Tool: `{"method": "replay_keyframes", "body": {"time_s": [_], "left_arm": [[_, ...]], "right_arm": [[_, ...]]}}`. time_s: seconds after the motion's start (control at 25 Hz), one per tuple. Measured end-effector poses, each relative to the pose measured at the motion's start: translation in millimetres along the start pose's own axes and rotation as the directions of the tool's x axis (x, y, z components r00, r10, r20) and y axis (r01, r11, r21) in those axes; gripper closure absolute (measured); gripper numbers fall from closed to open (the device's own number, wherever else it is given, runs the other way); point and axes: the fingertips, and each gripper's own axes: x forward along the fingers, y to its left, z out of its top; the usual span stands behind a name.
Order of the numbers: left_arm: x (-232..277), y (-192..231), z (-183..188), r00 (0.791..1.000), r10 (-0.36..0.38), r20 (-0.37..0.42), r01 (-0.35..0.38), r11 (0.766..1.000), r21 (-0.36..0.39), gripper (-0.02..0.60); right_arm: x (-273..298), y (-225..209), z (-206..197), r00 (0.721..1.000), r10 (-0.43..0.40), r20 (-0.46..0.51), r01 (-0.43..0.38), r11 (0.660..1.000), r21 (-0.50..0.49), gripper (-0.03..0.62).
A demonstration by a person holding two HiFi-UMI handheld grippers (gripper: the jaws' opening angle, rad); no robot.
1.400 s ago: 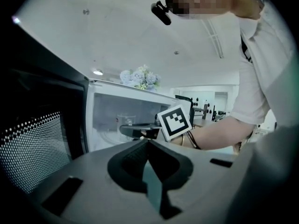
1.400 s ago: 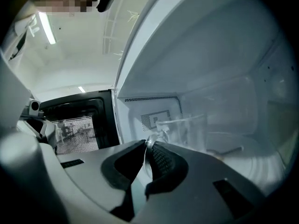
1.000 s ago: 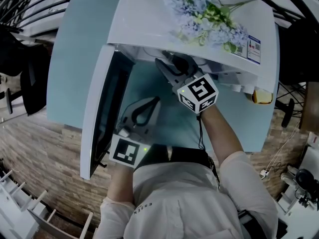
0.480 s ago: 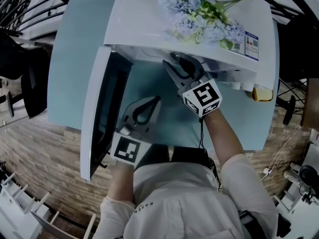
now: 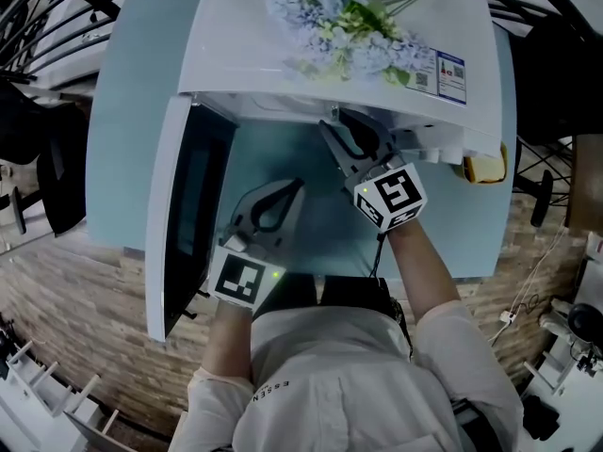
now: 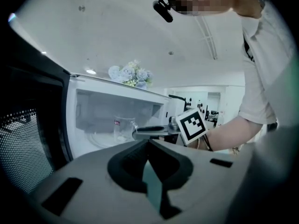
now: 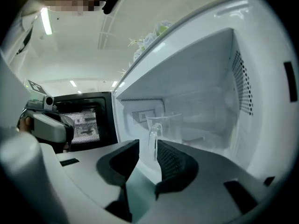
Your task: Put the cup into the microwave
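At microwave (image 5: 236,40) mouth, right gripper (image 5: 336,122) outstretched.

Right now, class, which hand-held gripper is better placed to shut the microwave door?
Left, probably. The left hand-held gripper sits beside the open door, jaws together; the right hand-held gripper, jaws apart, faces the glass cup inside the microwave.

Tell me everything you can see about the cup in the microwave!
The cup is clear and glass-looking, with a looped handle and a small red label near its rim. It stands upright on the floor inside the white microwave and looks empty. Its handle points toward the right gripper, whose jaws are apart just in front of it; neither seems to touch it.
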Motion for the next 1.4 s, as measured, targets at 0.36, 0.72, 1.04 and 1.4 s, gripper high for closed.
{"method": "replay_keyframes", "body": {"time_s": [0.36, 0.72, 1.04, 1.4], "left_arm": [[1.8, -9.2, 21.6, 0.999, -0.018, 0.029, 0.017, 0.999, 0.033, 0.581], [-20.4, -12.4, 71.2, 0.997, -0.005, 0.072, -0.004, 0.992, 0.127, 0.581], [-50.0, -13.4, 109.4, 0.992, 0.009, 0.127, -0.032, 0.984, 0.175, 0.581], [-65.5, -10.2, 129.9, 0.984, 0.01, 0.18, -0.048, 0.977, 0.208, 0.581]], "right_arm": [[-34.9, 2.8, 21.7, 0.997, -0.073, 0.029, 0.072, 0.997, 0.036, 0.484], [-74.3, 23.8, 89.0, 0.989, -0.099, 0.106, 0.094, 0.994, 0.047, 0.503], [-112.9, 46.8, 136.5, 0.977, -0.132, 0.165, 0.135, 0.991, -0.005, 0.577], [-132.9, 64.0, 163.2, 0.969, -0.127, 0.214, 0.141, 0.989, -0.048, 0.579]]}}
